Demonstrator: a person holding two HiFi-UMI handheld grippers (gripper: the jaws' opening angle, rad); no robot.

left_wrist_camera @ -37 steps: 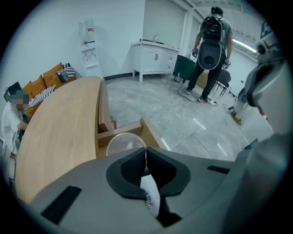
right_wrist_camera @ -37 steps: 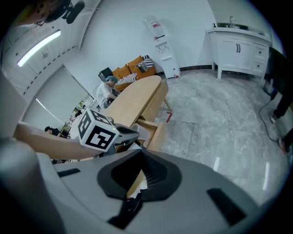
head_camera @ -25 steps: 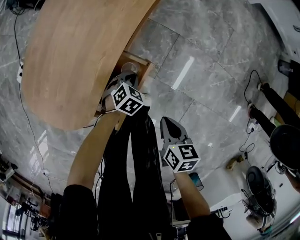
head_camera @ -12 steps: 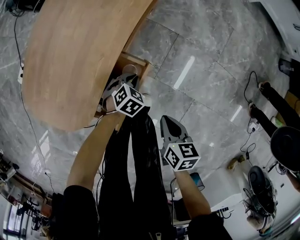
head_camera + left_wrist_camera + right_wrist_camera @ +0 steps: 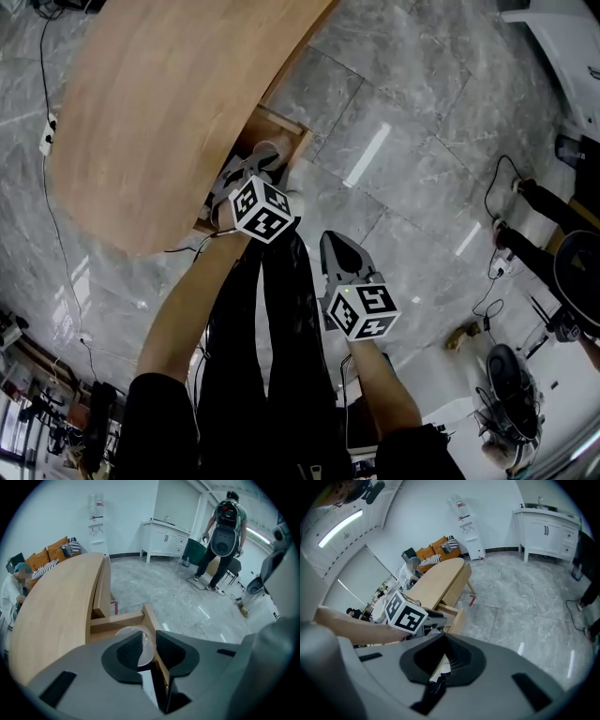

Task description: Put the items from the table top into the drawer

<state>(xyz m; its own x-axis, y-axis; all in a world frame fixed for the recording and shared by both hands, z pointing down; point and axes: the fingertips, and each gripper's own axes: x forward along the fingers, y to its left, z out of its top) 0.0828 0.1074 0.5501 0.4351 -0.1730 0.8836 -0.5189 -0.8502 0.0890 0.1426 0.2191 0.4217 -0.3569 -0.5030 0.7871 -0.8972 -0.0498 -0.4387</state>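
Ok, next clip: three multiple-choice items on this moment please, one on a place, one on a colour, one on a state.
1. Where is the left gripper?
A. over the drawer
B. over bare floor
C. over a sofa

2. What colour is the table?
A. white
B. light wood
C. black

3. How is the drawer?
A. shut
B. pulled out
C. lying on the floor

Answers:
1 A: in the head view the left gripper hangs above the drawer. Its jaws have just been opening, and a clear thing shows in the gap, not pinched.
2 B: the table is pale wood in every view.
3 B: the drawer juts out from under the table's edge, its inside open to view.
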